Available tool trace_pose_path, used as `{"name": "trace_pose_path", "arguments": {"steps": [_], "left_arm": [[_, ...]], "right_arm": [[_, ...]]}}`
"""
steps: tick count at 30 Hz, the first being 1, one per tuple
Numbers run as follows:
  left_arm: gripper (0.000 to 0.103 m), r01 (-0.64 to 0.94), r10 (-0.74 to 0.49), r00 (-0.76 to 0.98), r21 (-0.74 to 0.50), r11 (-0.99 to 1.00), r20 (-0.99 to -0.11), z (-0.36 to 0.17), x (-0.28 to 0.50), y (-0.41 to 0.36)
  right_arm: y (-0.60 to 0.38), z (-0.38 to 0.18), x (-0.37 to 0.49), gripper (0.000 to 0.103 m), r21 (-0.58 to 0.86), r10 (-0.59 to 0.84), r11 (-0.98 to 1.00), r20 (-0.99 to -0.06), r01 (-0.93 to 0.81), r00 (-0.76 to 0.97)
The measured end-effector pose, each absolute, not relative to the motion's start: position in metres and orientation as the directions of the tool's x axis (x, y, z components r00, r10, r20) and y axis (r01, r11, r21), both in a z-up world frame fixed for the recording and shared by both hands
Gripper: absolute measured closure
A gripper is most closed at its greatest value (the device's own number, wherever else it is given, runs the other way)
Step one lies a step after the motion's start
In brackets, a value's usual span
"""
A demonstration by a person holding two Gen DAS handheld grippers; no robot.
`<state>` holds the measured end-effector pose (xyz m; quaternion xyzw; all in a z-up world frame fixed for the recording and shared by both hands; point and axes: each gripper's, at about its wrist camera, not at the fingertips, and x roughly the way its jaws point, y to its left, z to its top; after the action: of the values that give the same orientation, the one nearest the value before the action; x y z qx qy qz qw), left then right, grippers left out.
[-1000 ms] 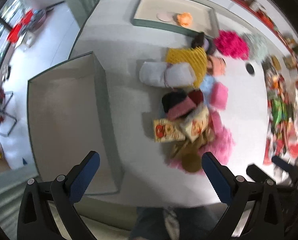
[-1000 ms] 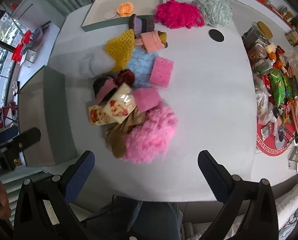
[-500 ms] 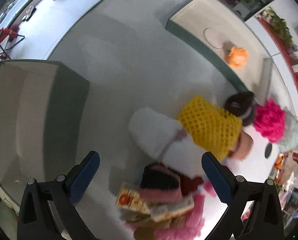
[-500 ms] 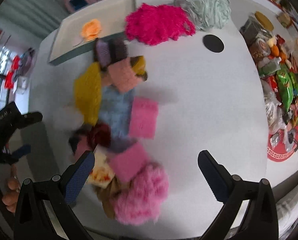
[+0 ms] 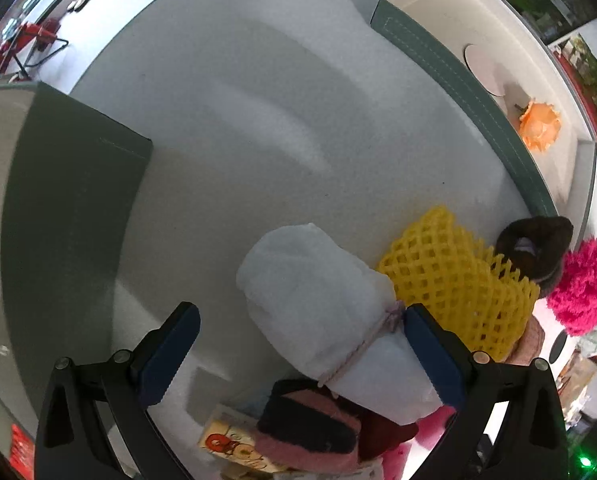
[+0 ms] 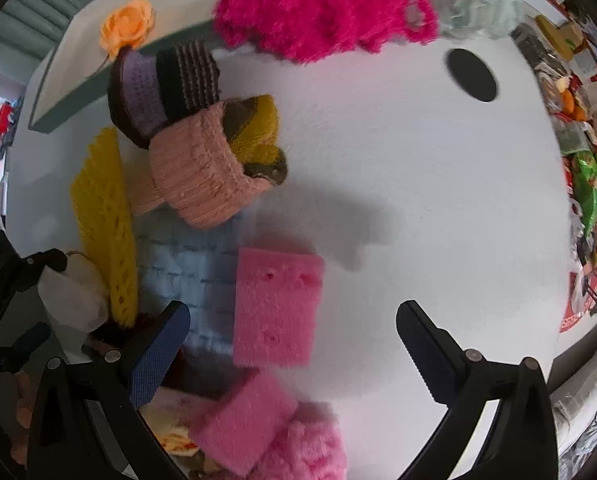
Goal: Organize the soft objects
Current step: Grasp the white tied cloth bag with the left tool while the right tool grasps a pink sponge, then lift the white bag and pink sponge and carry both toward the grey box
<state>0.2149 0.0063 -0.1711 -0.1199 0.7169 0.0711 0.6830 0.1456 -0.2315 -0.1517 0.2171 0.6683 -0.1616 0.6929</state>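
left gripper fingers wide, empty, straddling white towel roll | right gripper wide, empty | risk: snagging yellow foam net beside roll

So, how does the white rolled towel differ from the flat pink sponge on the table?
The white rolled towel is a thick roll tied with a cord, while the flat pink sponge is a thin rectangle. The towel lies partly on other soft items; the sponge lies on the table, overlapping a pale blue cloth. Each sits in front of an open hand-held gripper, left and right.
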Motion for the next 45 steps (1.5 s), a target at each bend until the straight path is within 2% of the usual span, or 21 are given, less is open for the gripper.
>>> {"name": "trace_pose_path", "arguments": {"steps": [6, 9, 14, 15, 16, 17, 18, 20, 22, 25, 32, 45], "left_arm": [[0.0, -0.291, -0.11, -0.043, -0.092, 0.952, -0.993, -0.181, 0.213, 0.009], [0.0, -0.297, -0.136, -0.075, -0.108, 0.949, -0.988, -0.192, 0.214, 0.009], [0.0, -0.272, -0.133, -0.11, -0.099, 0.957, -0.985, -0.204, 0.227, 0.016], [0.0, -0.268, -0.133, -0.119, -0.097, 0.959, -0.984, -0.205, 0.227, 0.016], [0.0, -0.267, -0.134, -0.123, -0.098, 0.959, -0.983, -0.206, 0.229, 0.016], [0.0, -0.263, -0.132, -0.119, -0.097, 0.96, -0.984, -0.205, 0.231, 0.017], [0.0, -0.257, -0.127, -0.111, -0.095, 0.962, -0.986, -0.204, 0.231, 0.018], [0.009, -0.24, -0.125, -0.094, -0.1, 0.966, -0.988, -0.198, 0.231, 0.018], [0.033, -0.23, -0.168, -0.067, -0.148, 0.962, -0.984, -0.191, 0.23, 0.021], [0.041, -0.165, -0.135, -0.047, -0.126, 0.978, -0.99, -0.18, 0.231, 0.021], [0.042, -0.089, -0.126, 0.017, -0.127, 0.988, -0.992, -0.155, 0.221, 0.032], [0.042, 0.069, -0.112, 0.161, -0.102, 0.992, -0.981, -0.068, 0.164, 0.003]], "right_arm": [[-0.221, -0.171, 0.15, 0.002, 0.099, 0.093, 0.863, -0.995, 0.495, 0.038], [-0.214, -0.179, 0.149, 0.013, 0.103, 0.104, 0.874, -0.994, 0.475, 0.025], [-0.208, -0.176, 0.155, 0.023, 0.086, 0.076, 0.903, -0.996, 0.422, 0.039], [-0.206, -0.174, 0.157, 0.026, 0.076, 0.065, 0.91, -0.997, 0.407, 0.04], [-0.205, -0.172, 0.158, 0.034, 0.068, 0.056, 0.915, -0.998, 0.399, 0.042], [-0.204, -0.17, 0.158, 0.049, 0.06, 0.046, 0.919, -0.998, 0.389, 0.045], [-0.206, -0.167, 0.159, 0.049, 0.076, 0.062, 0.92, -0.997, 0.385, 0.047], [-0.207, -0.165, 0.161, 0.049, 0.11, 0.099, 0.916, -0.994, 0.386, 0.047], [-0.215, -0.162, 0.154, 0.05, 0.134, 0.121, 0.911, -0.991, 0.39, 0.059], [-0.219, -0.154, 0.15, 0.05, 0.158, 0.137, 0.907, -0.987, 0.39, 0.079], [-0.228, -0.131, 0.135, 0.049, 0.201, 0.166, 0.897, -0.979, 0.394, 0.12], [-0.243, -0.081, 0.095, 0.049, 0.246, 0.192, 0.892, -0.966, 0.379, 0.174]]}}
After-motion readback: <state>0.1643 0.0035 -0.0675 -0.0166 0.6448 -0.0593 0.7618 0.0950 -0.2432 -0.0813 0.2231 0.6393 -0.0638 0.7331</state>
